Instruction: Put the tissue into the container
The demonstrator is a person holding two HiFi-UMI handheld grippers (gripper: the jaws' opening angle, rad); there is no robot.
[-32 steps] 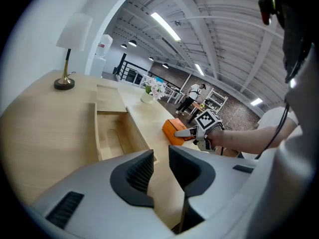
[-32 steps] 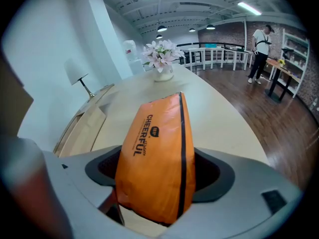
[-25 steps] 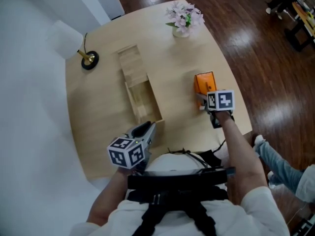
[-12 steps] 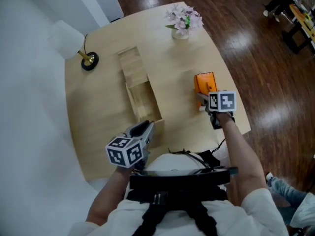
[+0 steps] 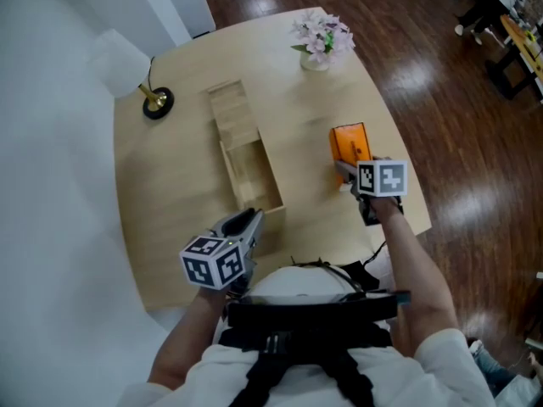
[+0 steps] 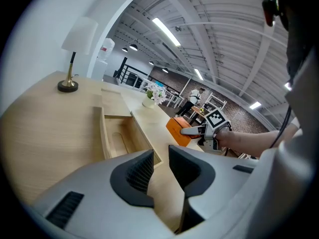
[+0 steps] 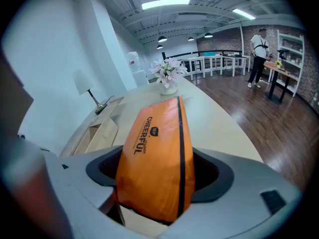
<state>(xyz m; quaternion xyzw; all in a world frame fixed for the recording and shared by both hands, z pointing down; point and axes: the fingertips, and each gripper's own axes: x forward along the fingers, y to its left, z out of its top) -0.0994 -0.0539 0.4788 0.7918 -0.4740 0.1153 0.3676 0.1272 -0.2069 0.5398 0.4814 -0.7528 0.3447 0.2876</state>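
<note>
The tissue is an orange pack (image 5: 350, 141) lying right of the middle of the round wooden table (image 5: 170, 193). My right gripper (image 5: 349, 171) is shut on its near end, and in the right gripper view the pack (image 7: 157, 153) fills the gap between the jaws with its near end a little off the tabletop. The container is an open wooden box (image 5: 252, 178), empty inside, left of the pack. My left gripper (image 5: 253, 220) hovers at the table's near edge, by the box's near end. Its jaws (image 6: 160, 166) stand a narrow gap apart with nothing between them.
The box's flat wooden lid (image 5: 231, 110) lies just beyond the box. A lamp (image 5: 157, 100) stands at the far left and a vase of flowers (image 5: 321, 39) at the far side. Dark wood floor lies past the table's right edge.
The orange pack has shifted slightly left in the right gripper's hold. The left gripper has barely moved.
</note>
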